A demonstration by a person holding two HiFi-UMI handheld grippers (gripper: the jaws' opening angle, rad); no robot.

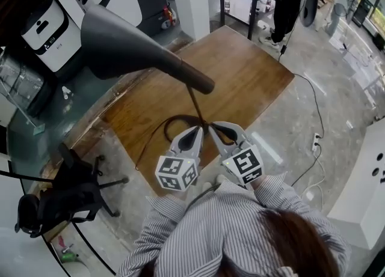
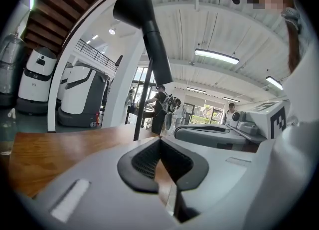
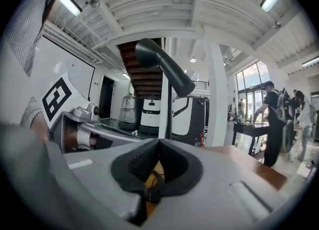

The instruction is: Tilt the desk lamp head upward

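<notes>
Here, matte conical lamp head [image 1: 120, 44], wood tabletop [image 1: 240, 71], left tongs [image 1: 199, 129] clenched, right tongs [image 1: 212, 127] clenched.

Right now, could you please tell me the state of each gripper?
Left gripper: jaws closed, holding nothing.
Right gripper: jaws closed, holding nothing.

Hand-held gripper [image 2: 160, 142] jaws together, lamp head [image 2: 135, 5] overhead, wooden table [image 2: 52, 153] below
</notes>
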